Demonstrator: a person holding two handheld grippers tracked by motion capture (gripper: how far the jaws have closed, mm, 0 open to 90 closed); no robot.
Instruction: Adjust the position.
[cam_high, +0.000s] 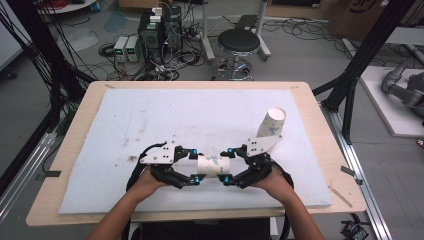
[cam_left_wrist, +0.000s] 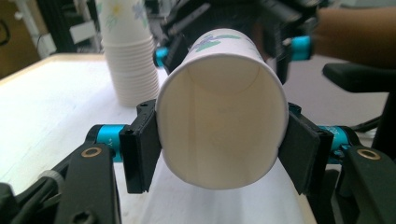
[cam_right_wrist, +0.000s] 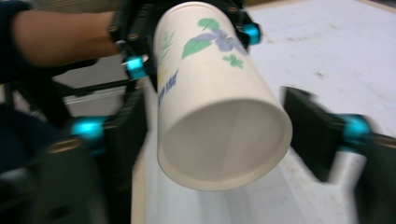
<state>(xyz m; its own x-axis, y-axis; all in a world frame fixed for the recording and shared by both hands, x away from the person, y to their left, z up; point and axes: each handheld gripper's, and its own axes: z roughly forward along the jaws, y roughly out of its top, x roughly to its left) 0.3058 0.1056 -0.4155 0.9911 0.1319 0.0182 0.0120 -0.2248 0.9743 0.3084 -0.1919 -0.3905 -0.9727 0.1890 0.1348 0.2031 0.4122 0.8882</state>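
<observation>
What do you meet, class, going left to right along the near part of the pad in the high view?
Left gripper → paper cup lying on its side → right gripper → stack of cups, farther back.

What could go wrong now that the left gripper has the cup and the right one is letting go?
1. The left gripper pinches the paper cup across its open rim, which already looks squeezed oval; more pressure could crease it.
2. The right gripper has open jaws flanking the cup's base; pulling away crooked could knock the cup loose.
3. The cup stack stands behind the right hand; a wide swing might topple it.
</observation>
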